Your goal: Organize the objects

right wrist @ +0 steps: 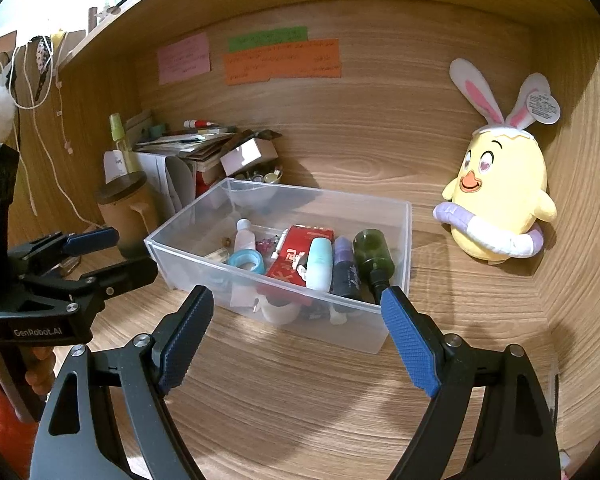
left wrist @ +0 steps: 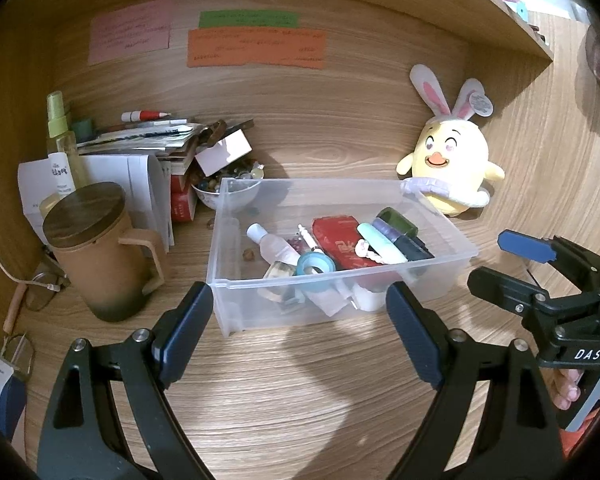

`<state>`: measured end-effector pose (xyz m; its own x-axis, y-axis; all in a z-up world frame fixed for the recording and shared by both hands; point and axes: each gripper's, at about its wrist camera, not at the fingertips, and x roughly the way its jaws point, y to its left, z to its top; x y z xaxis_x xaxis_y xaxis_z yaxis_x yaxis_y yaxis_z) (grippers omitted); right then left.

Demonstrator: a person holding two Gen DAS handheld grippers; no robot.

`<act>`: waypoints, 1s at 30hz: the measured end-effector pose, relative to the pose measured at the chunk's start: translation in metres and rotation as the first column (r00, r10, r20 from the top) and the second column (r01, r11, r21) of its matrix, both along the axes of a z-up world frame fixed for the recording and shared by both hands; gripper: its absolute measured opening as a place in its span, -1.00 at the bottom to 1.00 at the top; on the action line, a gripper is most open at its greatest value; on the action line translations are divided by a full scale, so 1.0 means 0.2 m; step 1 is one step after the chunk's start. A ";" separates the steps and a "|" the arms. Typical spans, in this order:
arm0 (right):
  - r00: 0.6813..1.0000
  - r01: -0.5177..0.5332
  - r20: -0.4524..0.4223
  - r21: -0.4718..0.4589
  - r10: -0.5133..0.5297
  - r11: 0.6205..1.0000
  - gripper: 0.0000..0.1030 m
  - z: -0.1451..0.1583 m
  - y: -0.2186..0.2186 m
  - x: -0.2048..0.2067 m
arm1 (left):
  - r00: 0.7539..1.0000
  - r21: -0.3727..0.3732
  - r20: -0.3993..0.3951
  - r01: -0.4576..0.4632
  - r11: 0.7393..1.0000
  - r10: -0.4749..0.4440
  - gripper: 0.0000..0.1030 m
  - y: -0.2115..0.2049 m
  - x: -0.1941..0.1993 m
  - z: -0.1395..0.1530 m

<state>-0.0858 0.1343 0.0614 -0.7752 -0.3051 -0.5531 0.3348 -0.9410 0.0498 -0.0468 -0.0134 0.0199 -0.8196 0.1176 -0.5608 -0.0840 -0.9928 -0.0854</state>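
1. Clear plastic bin (left wrist: pixel 236 312) sits mid-desk (left wrist: pixel 300 400), holding bottles, tape roll (left wrist: pixel 315 265), red packet (left wrist: pixel 340 244).
2. Left gripper (left wrist: pixel 300 336) gapes wide, empty, just short of the bin's near wall.
3. Right gripper (right wrist: pixel 298 334) likewise wide, empty.
4. Plush chick (right wrist: pixel 500 200) at the desk's back right corner.

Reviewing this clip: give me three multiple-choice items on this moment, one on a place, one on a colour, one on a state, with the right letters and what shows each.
1. Where does the plush chick sit?
A. inside the bin
B. on the desk beside the bin, against the back wall
C. on top of the mug

2. What colour is the tape roll in the bin?
A. light blue
B. orange
C. black

3. How do the two grippers stand?
A. both shut on the bin
B. left holds the mug
C. both open, holding nothing

Answers: 1 B, the chick rests on the wood outside the clear wall. 2 A, the ring among the bottles is pale blue. 3 C, the left gripper and right gripper show wide gaps with nothing between the pads.
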 end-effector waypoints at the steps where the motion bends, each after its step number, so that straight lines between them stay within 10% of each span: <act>1: 1.000 0.001 0.000 0.000 -0.001 1.000 0.63 0.00 0.00 0.00 | 1.000 0.001 0.000 0.000 1.000 0.000 0.73 0.00 0.00 0.00; 30: 1.000 0.017 0.013 -0.016 -0.017 1.000 0.63 -0.01 0.03 0.00 | 1.000 0.013 0.007 0.020 1.000 -0.020 0.92 0.02 0.02 0.00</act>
<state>-0.0854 0.1397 0.0588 -0.7729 -0.3010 -0.5585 0.3182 -0.9455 0.0692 -0.0437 -0.0086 0.0207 -0.8130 0.1414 -0.5649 -0.1034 -0.9897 -0.0988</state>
